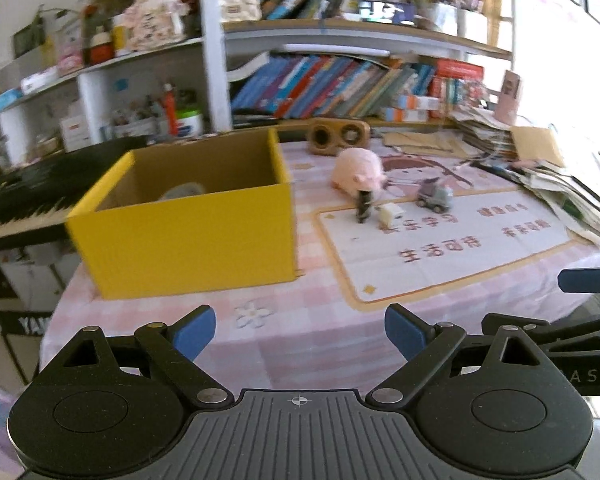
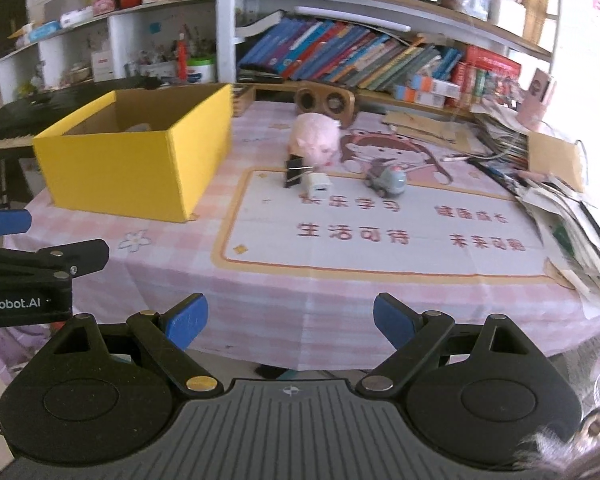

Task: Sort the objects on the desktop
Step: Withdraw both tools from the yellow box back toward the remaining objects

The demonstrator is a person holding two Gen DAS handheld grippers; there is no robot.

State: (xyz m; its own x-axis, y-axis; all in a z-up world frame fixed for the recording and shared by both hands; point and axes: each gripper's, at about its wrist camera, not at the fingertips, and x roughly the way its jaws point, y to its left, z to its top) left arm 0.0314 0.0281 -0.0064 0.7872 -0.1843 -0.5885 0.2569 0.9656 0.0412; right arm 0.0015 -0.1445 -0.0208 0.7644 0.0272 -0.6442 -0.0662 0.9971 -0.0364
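On table: one yellow cardboard box (image 2: pixel 140 160), one pink plush pig (image 2: pixel 315 142), one black binder clip (image 2: pixel 294 172), one white charger cube (image 2: pixel 318 186), one grey toy car (image 2: pixel 386 180), one wooden two-holed speaker (image 2: pixel 325 101)

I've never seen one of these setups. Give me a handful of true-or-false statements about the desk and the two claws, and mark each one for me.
1. The open yellow cardboard box stands on the pink checked tablecloth. True.
2. The left claw is clamped on the grey toy car. False: both it and the right claw are open and empty.
3. The pink plush pig lies behind the black binder clip. True.
4. The small white charger cube is inside the box. False: it sits on the cloth beside the clip.
5. The wooden two-holed speaker sits at the near edge. False: it is at the back, by the books.
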